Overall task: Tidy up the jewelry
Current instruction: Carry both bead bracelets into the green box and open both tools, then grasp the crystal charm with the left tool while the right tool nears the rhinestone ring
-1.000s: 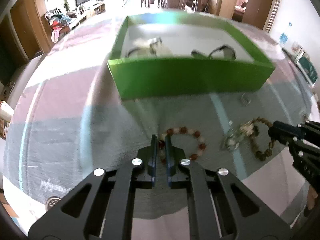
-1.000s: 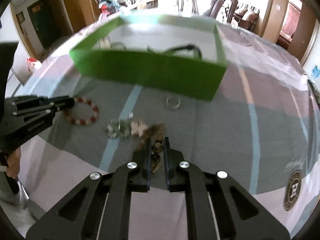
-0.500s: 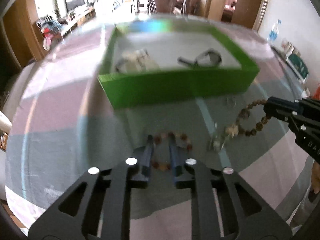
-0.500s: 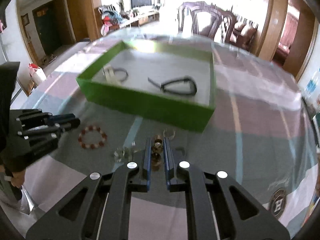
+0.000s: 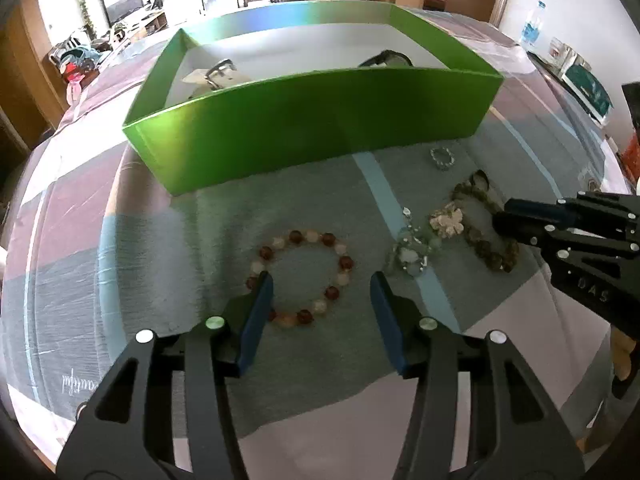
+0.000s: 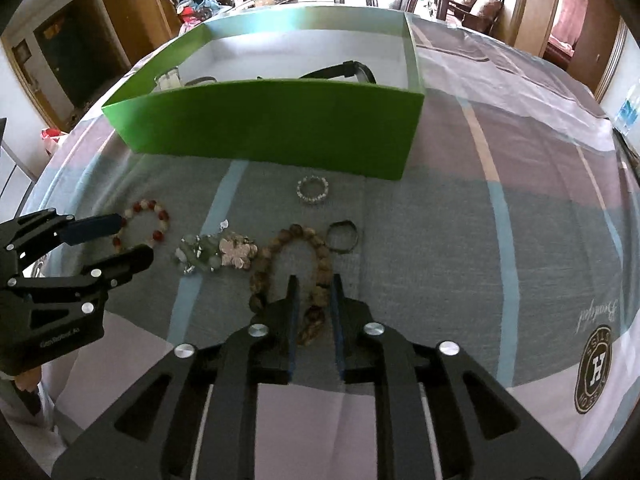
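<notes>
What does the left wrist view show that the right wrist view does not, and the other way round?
Only the left wrist view shows a water bottle at the far right edge of the table.

Only the right wrist view shows a round logo printed on the cloth and a thin dark ring lying beside the brown bead bracelet.

Both show the green box with a dark strap inside, the red and white bead bracelet, the small silver ring, the left gripper and the right gripper, both with jaws opening.
</notes>
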Tool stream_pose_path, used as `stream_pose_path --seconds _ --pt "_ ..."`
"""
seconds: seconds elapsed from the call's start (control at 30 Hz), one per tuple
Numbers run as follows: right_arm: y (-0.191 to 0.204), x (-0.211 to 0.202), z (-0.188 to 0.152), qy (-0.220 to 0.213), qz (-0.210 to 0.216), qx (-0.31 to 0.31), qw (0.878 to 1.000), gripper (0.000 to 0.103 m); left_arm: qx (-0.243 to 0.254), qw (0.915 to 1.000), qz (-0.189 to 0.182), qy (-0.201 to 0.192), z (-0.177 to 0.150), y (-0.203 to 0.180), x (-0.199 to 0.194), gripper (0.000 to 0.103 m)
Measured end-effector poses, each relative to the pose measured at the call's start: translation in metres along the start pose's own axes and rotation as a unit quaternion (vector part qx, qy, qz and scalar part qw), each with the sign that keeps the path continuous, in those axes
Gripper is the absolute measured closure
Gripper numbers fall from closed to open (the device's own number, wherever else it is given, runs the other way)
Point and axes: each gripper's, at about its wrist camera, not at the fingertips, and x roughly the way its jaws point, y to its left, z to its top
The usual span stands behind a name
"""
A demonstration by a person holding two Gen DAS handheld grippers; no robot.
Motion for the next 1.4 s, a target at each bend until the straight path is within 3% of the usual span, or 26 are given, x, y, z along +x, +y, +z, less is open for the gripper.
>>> stream_pose_path --seconds 0.03,0.17,0.3,0.67,0.9,1.07,1.23,1.27,1.3,1.33,1.37,1.4 --pt "0.0 0.001 -0.001 0.001 -0.002 -0.002 1.0 0.086 0.005 1.0 0.003 0.003 -0.001 -0.001 0.002 0.072" --pt "0.003 0.006 -0.003 -0.002 -0.017 -0.012 1.0 0.086 0.027 0.9996 -0.002 -0.001 -0.005 -0.01 0.009 0.091" --pt "0.009 0.002 -0.003 -0.002 0.0 -0.022 1.0 0.091 0.024 0.9997 0.001 -0.004 -0.003 -0.01 0.012 0.095" --pt "0.015 -0.078 0.037 -0.111 -0.003 -0.043 0.993 0.091 0.004 0.9957 -0.016 -0.091 0.033 0.013 -0.057 0.095" --pt "0.018 -0.11 0.093 -0.187 -0.027 -0.06 0.98 0.091 0.005 0.9894 -0.009 -0.145 0.093 0.026 -0.099 0.095" --pt "0.011 -0.068 0.133 -0.158 -0.029 -0.044 0.986 0.091 -0.015 0.9927 -0.018 -0.118 0.14 0.036 -0.063 0.095" --pt "0.005 -0.017 0.147 -0.109 -0.021 -0.022 0.994 0.091 -0.032 0.9954 -0.024 -0.087 0.154 0.036 -0.016 0.095" --pt "0.006 -0.014 0.146 -0.107 -0.022 -0.021 0.994 0.091 -0.035 0.9954 -0.023 -0.086 0.157 0.035 -0.009 0.092" --pt "0.005 -0.013 0.145 -0.106 -0.021 -0.018 0.994 0.09 -0.038 0.9953 -0.022 -0.086 0.154 0.037 -0.007 0.078" --pt "0.004 -0.015 0.142 -0.106 -0.019 -0.014 0.994 0.088 -0.042 0.9955 -0.017 -0.084 0.153 0.037 -0.005 0.07" --pt "0.002 -0.019 0.14 -0.107 -0.014 -0.011 0.994 0.078 -0.044 0.9954 -0.013 -0.085 0.151 0.036 -0.006 0.063" --pt "0.001 -0.027 0.135 -0.112 -0.015 -0.011 0.994 0.071 -0.041 0.9952 -0.01 -0.088 0.146 0.037 -0.009 0.063"
